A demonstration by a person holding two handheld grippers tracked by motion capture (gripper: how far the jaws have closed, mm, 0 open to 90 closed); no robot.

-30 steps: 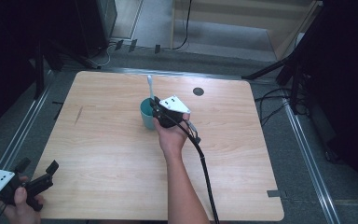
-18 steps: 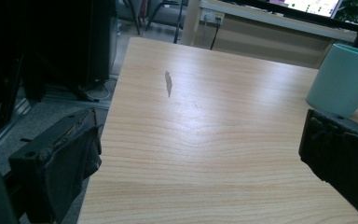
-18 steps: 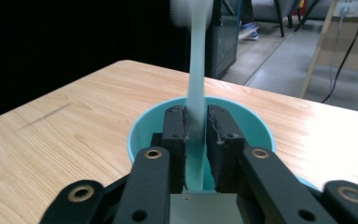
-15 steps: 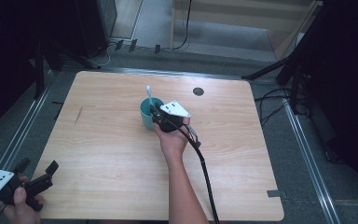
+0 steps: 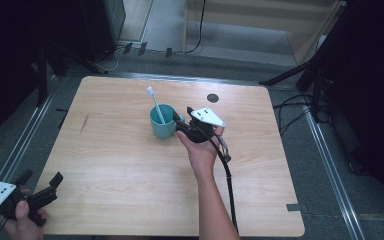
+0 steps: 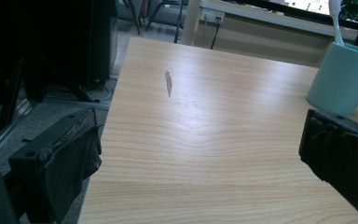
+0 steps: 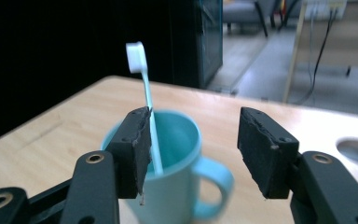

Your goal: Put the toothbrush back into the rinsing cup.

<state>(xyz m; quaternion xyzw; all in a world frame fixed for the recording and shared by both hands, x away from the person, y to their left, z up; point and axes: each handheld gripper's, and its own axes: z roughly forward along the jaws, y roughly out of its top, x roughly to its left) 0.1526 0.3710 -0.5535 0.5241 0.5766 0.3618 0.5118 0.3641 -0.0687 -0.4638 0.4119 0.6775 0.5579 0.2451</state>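
A teal mug (image 5: 163, 125) stands near the middle of the wooden table (image 5: 120, 170). A white and light-blue toothbrush (image 5: 155, 103) leans to the left in it, head up. My right gripper (image 5: 180, 122) sits just right of the mug, at rim height. Its jaws have just been opening and now stand apart with nothing pressed between them. In the right gripper view the mug (image 7: 172, 196) and toothbrush (image 7: 148, 98) lie just beyond the right gripper (image 7: 191, 144). My left gripper (image 5: 41, 177) is open at the table's front-left corner. The left gripper view has the mug (image 6: 345, 79) far right, beyond the left gripper (image 6: 200, 163).
A round hole (image 5: 212, 98) is set in the tabletop behind the right hand. A dark streak (image 5: 84, 123) marks the wood at the left. The right gripper's cable (image 5: 228, 185) trails along the forearm. Dark stands and cables surround the table on the floor.
The right gripper has opened, let go of the toothbrush and drawn back to the right of the mug. The toothbrush now leans left in the mug. The left gripper has stayed put.
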